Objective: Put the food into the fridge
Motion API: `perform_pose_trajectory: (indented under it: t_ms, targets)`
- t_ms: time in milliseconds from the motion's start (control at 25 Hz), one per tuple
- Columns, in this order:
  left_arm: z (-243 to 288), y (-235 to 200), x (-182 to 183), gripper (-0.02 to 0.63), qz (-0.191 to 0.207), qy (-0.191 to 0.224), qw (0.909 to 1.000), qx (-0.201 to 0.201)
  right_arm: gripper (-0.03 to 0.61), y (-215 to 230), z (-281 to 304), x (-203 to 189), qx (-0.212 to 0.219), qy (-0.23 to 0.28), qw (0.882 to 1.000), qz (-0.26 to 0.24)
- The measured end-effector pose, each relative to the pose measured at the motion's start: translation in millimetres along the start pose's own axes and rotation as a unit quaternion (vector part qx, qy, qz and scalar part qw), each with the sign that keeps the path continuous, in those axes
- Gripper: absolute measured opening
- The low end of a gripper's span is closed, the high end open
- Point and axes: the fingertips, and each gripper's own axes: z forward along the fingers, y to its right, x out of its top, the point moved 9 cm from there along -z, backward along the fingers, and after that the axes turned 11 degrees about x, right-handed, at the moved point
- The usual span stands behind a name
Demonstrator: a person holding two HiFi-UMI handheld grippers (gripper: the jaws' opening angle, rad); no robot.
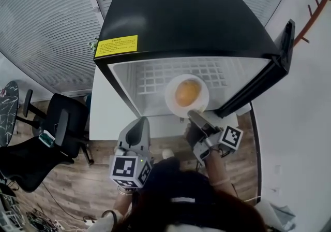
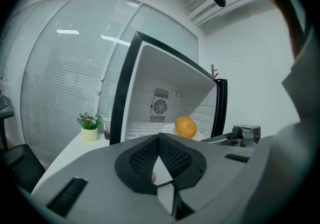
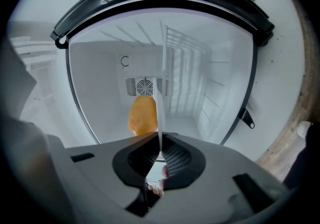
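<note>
A black mini fridge [image 1: 181, 18] stands open, its door [image 1: 264, 78] swung to the right. My right gripper [image 1: 194, 116] is shut on the near rim of a white plate [image 1: 173, 102] and holds it at the fridge's mouth, over the wire shelf [image 1: 150, 78]. An orange, round food [image 1: 187, 92] lies on the plate. In the right gripper view the plate [image 3: 159, 113] shows edge-on between the jaws, with the food [image 3: 142, 115] to its left. My left gripper [image 1: 139, 125] hangs lower left, shut and empty. From the left gripper view, the food [image 2: 185, 127] shows inside the fridge opening.
A white counter [image 1: 106, 112] runs left of the fridge and carries a small potted plant [image 2: 90, 128]. A black office chair [image 1: 46, 143] stands on the wood floor at the left. Window blinds line the back wall. A white wall is close on the right.
</note>
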Motion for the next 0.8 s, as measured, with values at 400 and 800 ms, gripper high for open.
perform_pose_trajectory:
  t_ms: [400,800]
  targets:
    - [15.7,-2.5,0.0,0.0,-0.005,-0.005,1.0,0.001,0.012,2.7,13.2,13.5,0.002,0.008,1.0,0.017]
    - [32.7,0.1,4.1,0.0,-0.005,-0.005,1.0,-0.003,0.012,2.5,24.6,24.9,0.006,0.006,1.0,0.028]
